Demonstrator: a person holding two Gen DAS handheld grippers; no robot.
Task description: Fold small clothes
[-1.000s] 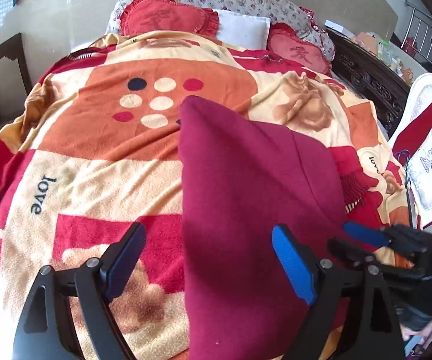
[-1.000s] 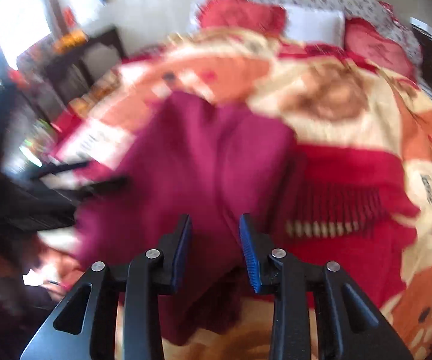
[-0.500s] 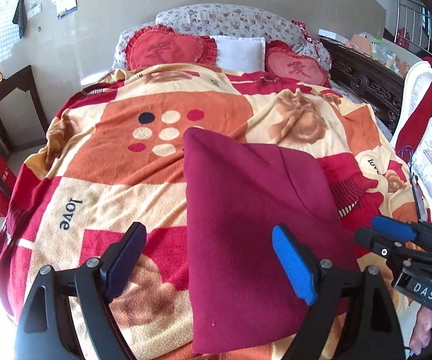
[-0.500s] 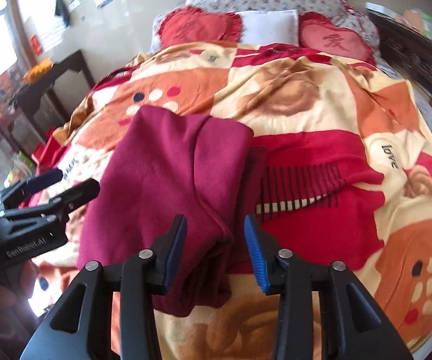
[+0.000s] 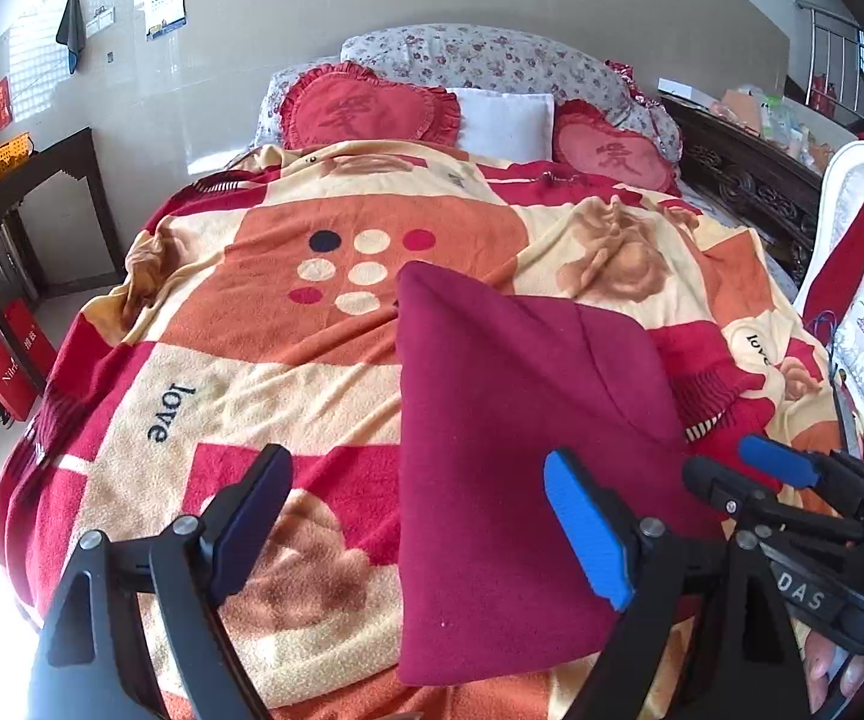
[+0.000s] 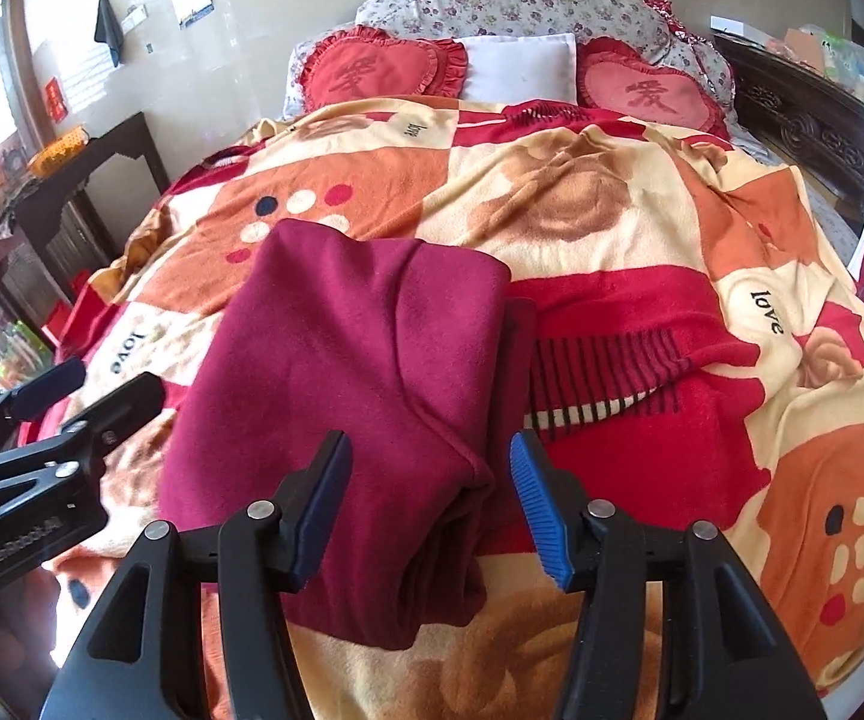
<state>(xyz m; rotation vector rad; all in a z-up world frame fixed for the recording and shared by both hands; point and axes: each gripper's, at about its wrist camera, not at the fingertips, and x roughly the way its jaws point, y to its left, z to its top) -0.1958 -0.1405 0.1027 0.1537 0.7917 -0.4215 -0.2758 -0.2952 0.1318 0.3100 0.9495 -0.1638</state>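
A folded dark red fleece garment [image 5: 510, 438] lies flat on the patterned blanket [image 5: 288, 324] near the bed's front edge; it also shows in the right wrist view [image 6: 348, 378]. My left gripper [image 5: 417, 531] is open and empty, hovering above the garment's left edge. My right gripper [image 6: 429, 501] is open and empty, above the garment's near right corner. The right gripper also shows in the left wrist view [image 5: 732, 474], and the left gripper in the right wrist view [image 6: 90, 387], at the garment's two sides.
Two red heart cushions [image 5: 366, 108] and a white pillow [image 5: 504, 120] lie at the bed's head. A dark side table [image 5: 18, 180] stands left. A carved dark wooden cabinet [image 5: 750, 180] and a white chair with red cloth [image 5: 858, 228] stand right.
Both grippers have drawn back and up from the garment, which lies still and folded. The right gripper's jaws have opened wider. The right wrist view is sharp again after blur.
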